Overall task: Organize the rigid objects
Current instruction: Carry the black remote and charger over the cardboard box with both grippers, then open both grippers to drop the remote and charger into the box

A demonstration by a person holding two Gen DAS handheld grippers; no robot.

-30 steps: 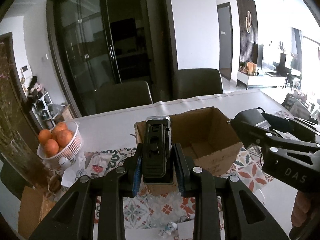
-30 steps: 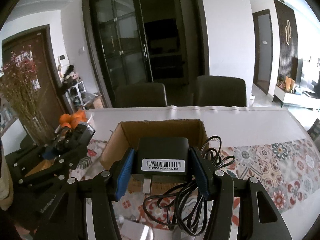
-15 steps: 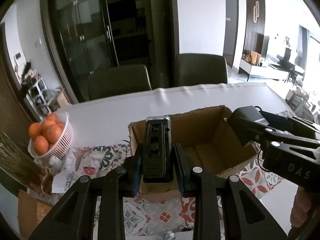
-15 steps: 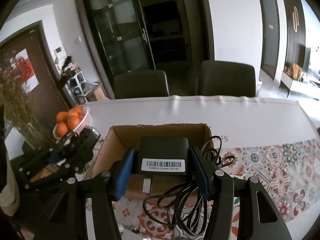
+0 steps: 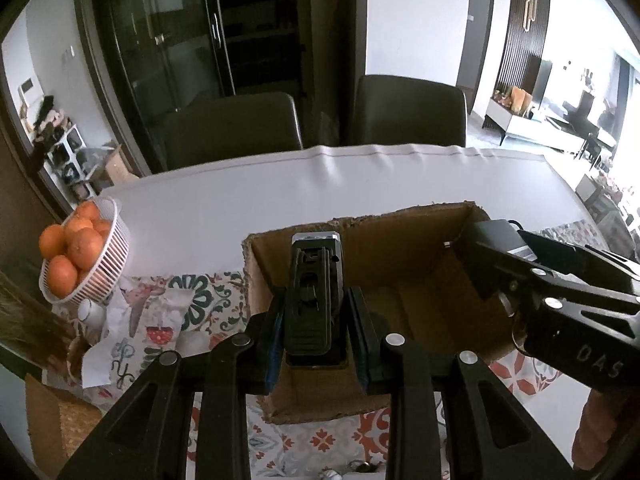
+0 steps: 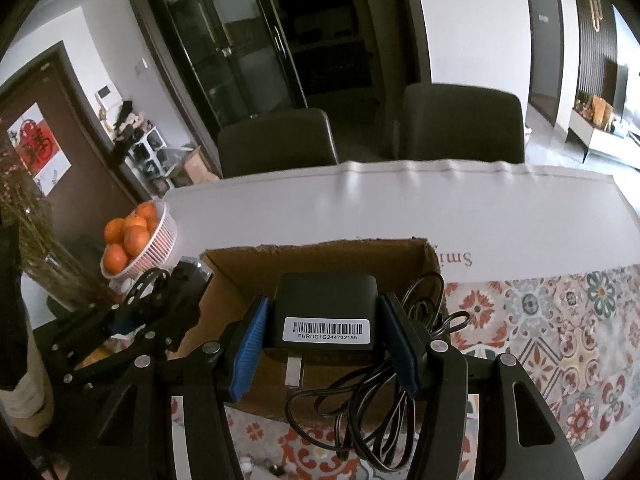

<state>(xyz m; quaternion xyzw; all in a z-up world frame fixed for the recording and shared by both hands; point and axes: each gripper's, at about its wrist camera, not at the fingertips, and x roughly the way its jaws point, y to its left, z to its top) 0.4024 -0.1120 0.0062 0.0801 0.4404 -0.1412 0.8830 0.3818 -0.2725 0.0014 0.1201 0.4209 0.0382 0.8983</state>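
A black, oblong plastic device with a silver far end [image 5: 314,300] is held upright between the blue-padded jaws of the left gripper [image 5: 316,330], which are closed narrowly on its sides. The device is seen over the near left part of an open brown cardboard box [image 5: 420,252] that stands on the desk [image 5: 360,184]. A black rectangular power adapter with a white barcode label [image 6: 326,312] is clamped between the jaws of the right gripper [image 6: 326,344], and its black coiled cable [image 6: 368,408] hangs in loops below and to the right of it. The adapter is held above the box's open top, near the right wall; in the left wrist view it is seen at the box's right rim. The box interior, where it can be seen, shows only bare cardboard. The box rests partly on a patterned cloth with red and green floral tiles [image 6: 560,340], laid over the white desk covering. A white ribbed basket of oranges [image 5: 86,256] stands on the desk to the left of the box, apart from it. Two dark chairs [image 5: 232,128] are seen behind the far edge of the desk
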